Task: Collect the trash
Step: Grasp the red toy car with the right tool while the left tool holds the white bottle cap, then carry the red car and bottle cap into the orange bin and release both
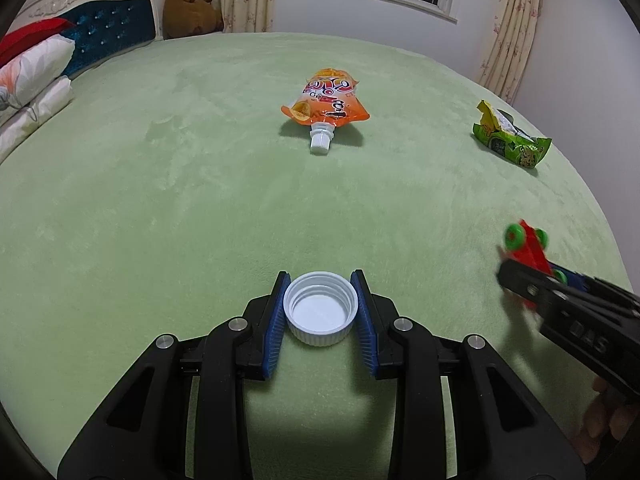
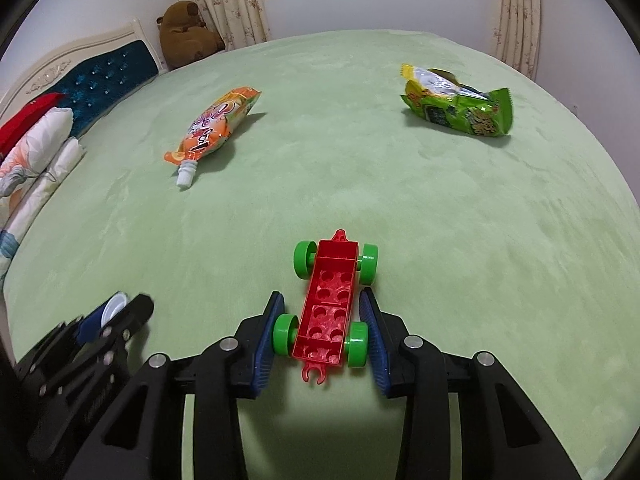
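Note:
A white bottle cap (image 1: 320,312), open side up, sits between the blue pads of my left gripper (image 1: 320,276), which is shut on it just over the green blanket (image 1: 160,200). My right gripper (image 2: 322,294) is shut on a red toy car (image 2: 332,280), its pads against the green rear wheels. In the left wrist view that car (image 1: 528,248) shows blurred at the right. An orange drink pouch (image 1: 324,100) with a white spout lies mid-bed. A crumpled green snack bag (image 2: 460,104) lies far right.
Pillows (image 1: 28,80) and a blue padded headboard (image 1: 112,36) line the left side. A brown plush bear (image 1: 192,4) sits at the far corner by the curtains. The bed's edge curves along the right, with a wall and a window beyond.

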Available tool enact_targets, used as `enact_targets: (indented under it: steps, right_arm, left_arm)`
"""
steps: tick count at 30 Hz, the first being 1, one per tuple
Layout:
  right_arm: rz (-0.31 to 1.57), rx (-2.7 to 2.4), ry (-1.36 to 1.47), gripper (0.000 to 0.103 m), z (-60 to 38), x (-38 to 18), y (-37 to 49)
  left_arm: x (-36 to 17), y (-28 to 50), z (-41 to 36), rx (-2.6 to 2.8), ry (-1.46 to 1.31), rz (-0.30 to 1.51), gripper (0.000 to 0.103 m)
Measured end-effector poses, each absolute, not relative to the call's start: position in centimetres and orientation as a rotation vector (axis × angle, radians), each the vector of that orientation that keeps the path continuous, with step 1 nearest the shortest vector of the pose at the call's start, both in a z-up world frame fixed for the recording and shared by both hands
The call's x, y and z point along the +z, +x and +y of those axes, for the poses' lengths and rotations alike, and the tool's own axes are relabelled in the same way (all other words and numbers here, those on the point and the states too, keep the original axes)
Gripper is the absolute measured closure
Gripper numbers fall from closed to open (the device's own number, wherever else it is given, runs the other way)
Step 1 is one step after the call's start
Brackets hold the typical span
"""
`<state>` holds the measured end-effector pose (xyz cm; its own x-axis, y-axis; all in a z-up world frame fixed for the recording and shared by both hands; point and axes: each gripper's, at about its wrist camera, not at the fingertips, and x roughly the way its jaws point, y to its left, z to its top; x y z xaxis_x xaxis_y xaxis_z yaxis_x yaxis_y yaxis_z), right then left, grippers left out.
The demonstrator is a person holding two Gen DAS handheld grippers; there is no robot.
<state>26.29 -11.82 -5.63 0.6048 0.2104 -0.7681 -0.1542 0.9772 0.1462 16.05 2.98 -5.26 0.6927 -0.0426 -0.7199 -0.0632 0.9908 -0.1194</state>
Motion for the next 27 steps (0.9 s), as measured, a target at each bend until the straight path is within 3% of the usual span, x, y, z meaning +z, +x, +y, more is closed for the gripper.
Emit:
enact_targets:
  steps: [14,27]
  right_arm:
    - [0.847,0.302,0.134,0.064,-21.0,-4.5,13.8]
    - [0.813,0.482,0.017,0.064,-24.2,-4.9,-0.2]
  left_arm:
    - [-3.5,7.2,-3.0,-0.073,-0.037,0.798,0.072]
    - [-4.6,-3.0,-8.2,-0.153,0.04,0.872,0.072]
